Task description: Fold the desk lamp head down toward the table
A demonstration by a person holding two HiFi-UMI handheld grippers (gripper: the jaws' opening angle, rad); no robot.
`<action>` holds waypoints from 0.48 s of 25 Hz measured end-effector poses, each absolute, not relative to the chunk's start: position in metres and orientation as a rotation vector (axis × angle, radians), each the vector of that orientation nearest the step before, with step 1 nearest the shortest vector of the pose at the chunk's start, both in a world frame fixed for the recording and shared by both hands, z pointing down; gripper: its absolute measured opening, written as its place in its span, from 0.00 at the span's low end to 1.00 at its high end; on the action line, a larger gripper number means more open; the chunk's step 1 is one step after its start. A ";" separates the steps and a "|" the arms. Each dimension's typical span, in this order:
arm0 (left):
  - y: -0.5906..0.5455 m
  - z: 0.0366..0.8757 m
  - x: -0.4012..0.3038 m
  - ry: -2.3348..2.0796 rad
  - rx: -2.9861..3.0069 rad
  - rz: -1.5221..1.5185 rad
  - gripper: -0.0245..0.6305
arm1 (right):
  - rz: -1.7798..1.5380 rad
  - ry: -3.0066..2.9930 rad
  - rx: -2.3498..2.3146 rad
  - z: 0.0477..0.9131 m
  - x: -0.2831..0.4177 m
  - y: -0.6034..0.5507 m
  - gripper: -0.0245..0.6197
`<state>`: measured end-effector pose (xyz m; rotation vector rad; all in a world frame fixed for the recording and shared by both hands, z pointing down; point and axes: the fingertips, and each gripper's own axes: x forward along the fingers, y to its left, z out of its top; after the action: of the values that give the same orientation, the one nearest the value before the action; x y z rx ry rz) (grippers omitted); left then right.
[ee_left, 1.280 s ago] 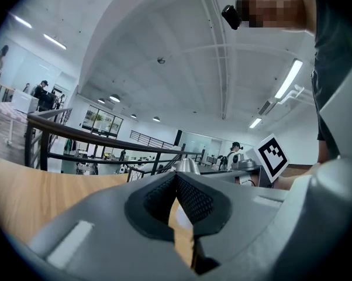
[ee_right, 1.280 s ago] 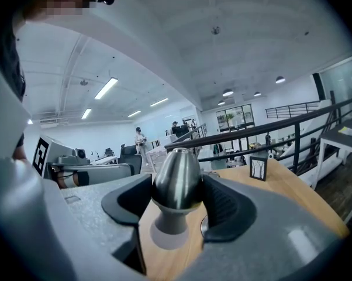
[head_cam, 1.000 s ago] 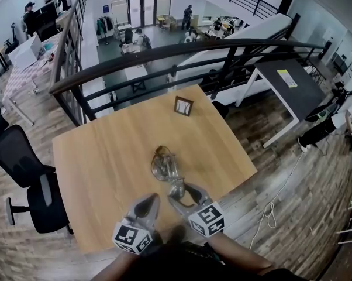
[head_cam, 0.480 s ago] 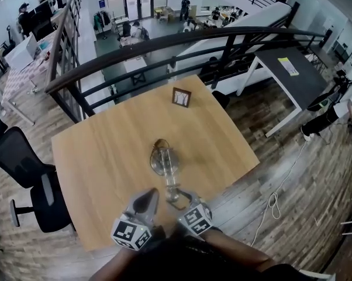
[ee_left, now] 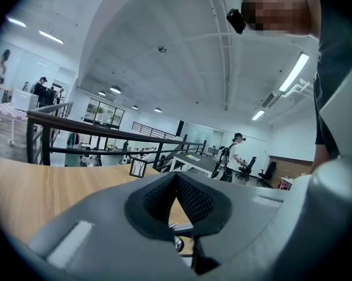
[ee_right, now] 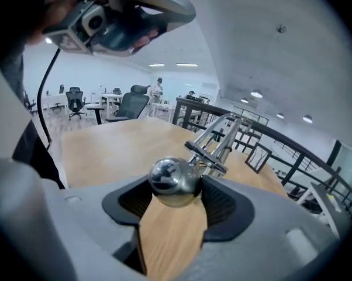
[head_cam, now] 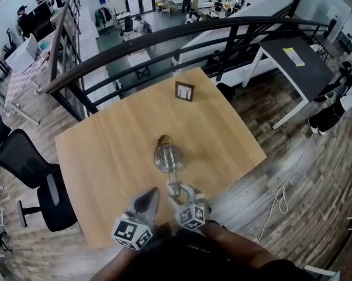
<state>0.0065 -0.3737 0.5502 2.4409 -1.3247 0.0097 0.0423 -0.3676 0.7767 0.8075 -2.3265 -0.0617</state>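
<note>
The desk lamp [head_cam: 166,157] stands mid-table on a round base, its chrome rods reaching toward me. Its shiny dome head [ee_right: 174,181] sits between the pads of my right gripper [ee_right: 175,193], which is shut on it; the rods [ee_right: 213,140] run up and away behind it. From above, the right gripper [head_cam: 179,194] is at the near end of the lamp, over the table's front part. My left gripper [head_cam: 147,201] hovers just left of it, shut on nothing. In the left gripper view, the left gripper [ee_left: 176,179] has its pads touching, and a bit of lamp metal [ee_left: 177,244] shows below.
The wooden table [head_cam: 106,157] bears a small picture frame [head_cam: 185,91] near its far edge. A black railing [head_cam: 164,40] runs behind the table, with a drop to a lower floor. An office chair [head_cam: 38,183] stands at the left and a dark desk [head_cam: 296,63] at the right.
My right gripper has shifted left, and its jaws have drawn in round the lamp head. The left gripper has stayed in about the same place.
</note>
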 end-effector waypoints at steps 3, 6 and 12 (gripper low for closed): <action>-0.375 0.549 0.004 -1.333 2.433 0.029 0.04 | -0.126 -2.307 0.834 0.791 0.042 -0.374 0.44; -0.375 0.554 0.003 -1.332 2.444 0.035 0.04 | -0.141 -2.295 0.831 0.803 0.040 -0.382 0.44; -0.372 0.549 0.002 -1.333 2.444 0.039 0.04 | -0.156 -2.277 0.828 0.815 0.039 -0.388 0.45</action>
<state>0.0024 -0.3721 0.5494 2.4436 -1.3334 0.0388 0.0394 -0.3881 0.8148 0.8279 -2.2769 -0.1556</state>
